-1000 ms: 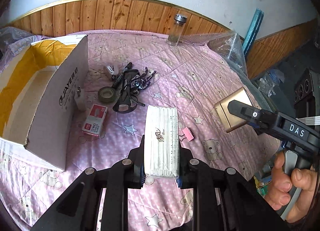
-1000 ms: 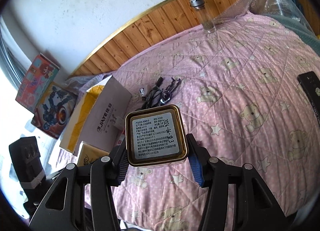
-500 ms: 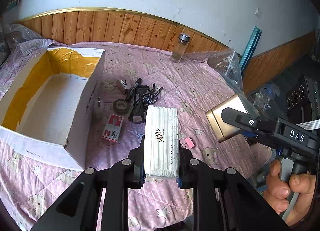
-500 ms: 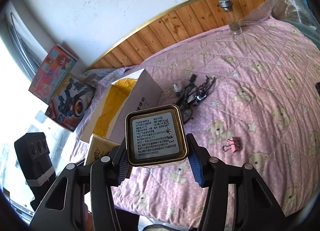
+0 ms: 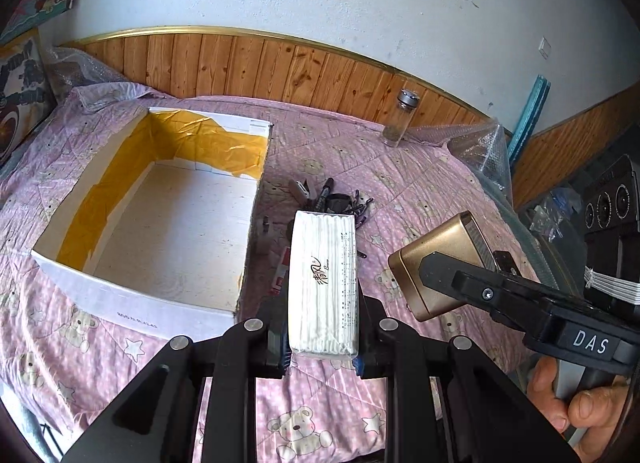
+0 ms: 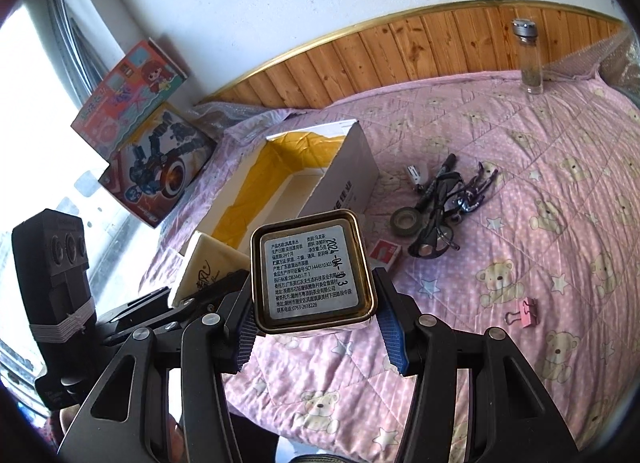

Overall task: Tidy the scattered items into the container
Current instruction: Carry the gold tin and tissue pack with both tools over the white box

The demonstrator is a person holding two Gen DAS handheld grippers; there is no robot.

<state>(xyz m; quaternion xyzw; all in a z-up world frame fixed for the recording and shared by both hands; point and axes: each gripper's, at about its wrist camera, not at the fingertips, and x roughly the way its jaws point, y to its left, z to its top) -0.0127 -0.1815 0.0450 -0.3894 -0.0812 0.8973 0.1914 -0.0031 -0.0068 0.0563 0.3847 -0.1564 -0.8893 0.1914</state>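
My left gripper [image 5: 322, 347] is shut on a white tissue pack [image 5: 324, 283], held in the air to the right of the open white cardboard box [image 5: 132, 303] with yellow lining. My right gripper [image 6: 316, 327] is shut on a gold square tin [image 6: 312, 271], label side toward the camera; that tin [image 5: 440, 259] hangs right of the tissue pack. On the pink quilt lie a tape roll [image 6: 406, 219], a black marker [image 6: 438, 175], tangled cables [image 6: 452, 207], a red-and-white small box [image 6: 384, 255] and a pink binder clip [image 6: 524, 313].
A glass bottle with a metal cap [image 5: 398, 119] stands at the back by the wood panelling. Bubble wrap [image 5: 476, 151] lies at the bed's right edge. Toy boxes [image 6: 144, 131] lean on the wall left of the cardboard box. A hand [image 5: 572, 399] grips the right handle.
Both grippers have risen and drawn back and leftward with their loads. The box's open inside now shows fully in the left wrist view; the scattered items look farther away.
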